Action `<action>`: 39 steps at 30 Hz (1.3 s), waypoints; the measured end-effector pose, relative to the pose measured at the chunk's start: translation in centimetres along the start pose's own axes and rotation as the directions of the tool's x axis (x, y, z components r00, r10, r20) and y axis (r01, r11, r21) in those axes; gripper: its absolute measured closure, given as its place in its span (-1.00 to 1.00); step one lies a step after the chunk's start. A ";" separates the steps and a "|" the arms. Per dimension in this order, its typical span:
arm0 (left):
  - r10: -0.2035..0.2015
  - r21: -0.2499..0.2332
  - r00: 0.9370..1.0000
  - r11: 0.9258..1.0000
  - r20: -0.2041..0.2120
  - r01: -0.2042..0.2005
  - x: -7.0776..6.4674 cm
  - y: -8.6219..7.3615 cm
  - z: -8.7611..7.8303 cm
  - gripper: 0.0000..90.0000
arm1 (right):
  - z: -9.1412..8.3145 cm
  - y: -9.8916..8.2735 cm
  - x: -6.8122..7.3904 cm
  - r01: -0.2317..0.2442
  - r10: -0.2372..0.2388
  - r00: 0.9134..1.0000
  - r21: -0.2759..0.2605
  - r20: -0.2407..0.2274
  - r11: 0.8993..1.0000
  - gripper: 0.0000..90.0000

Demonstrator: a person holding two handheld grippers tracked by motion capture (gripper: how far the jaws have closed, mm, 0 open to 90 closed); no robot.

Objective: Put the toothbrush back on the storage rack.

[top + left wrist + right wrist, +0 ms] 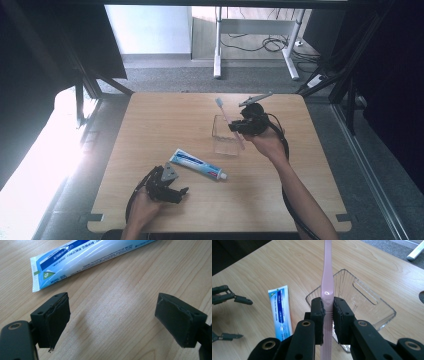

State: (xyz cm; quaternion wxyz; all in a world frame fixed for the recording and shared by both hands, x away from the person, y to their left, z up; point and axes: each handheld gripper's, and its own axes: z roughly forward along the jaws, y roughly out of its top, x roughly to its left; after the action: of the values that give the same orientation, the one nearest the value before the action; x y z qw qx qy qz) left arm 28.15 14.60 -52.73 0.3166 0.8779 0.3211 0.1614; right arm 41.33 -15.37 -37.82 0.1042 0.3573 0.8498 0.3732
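The right gripper [327, 312] is clenched on the pink toothbrush [229, 120], held above the clear tray [216, 131] on the pale wooden table [150, 125]; the left gripper [172, 190] rests released at the near edge — toothpaste tube [197, 165] beside it, grey carpet beyond.

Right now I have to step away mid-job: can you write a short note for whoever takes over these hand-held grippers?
Right hand-held gripper: shut on the pink toothbrush, held above the clear tray.
Left hand-held gripper: open, holding nothing, low over the table next to the toothpaste.
Done: toothbrush picked up.
Left: probably set the toothbrush in the tray; the toothpaste lies untouched on the table.
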 end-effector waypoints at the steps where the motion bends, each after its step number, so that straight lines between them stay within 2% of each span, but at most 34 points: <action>1: 0.000 0.000 1.000 1.000 0.001 0.000 0.0 0.0 0.0 -0.71 | 0.0 0.0 0.0 0.000 0.000 1.000 0.000 0.000 1.000 0.76; 12: 0.000 -0.003 1.000 1.000 0.005 0.000 0.0 0.0 0.0 -0.71 | 1.3 0.5 -0.6 -0.022 0.023 1.000 -0.039 0.012 0.999 0.77; 25: -0.003 -0.007 1.000 1.000 0.008 0.003 0.0 0.0 0.0 -0.71 | 2.9 1.3 -1.4 -0.027 0.031 0.998 -0.084 0.051 0.996 0.76; 39: -0.006 -0.008 1.000 1.000 0.010 0.006 0.0 0.0 -0.1 -0.71 | 5.0 0.7 -2.5 -0.010 0.014 0.997 -0.049 0.075 0.999 0.77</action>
State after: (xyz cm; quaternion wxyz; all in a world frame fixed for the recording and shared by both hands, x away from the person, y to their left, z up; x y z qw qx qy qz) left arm 28.11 14.56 -52.67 0.3221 0.8765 0.3214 0.1574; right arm 45.76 -13.97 -41.01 0.1422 0.3736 0.8339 0.3806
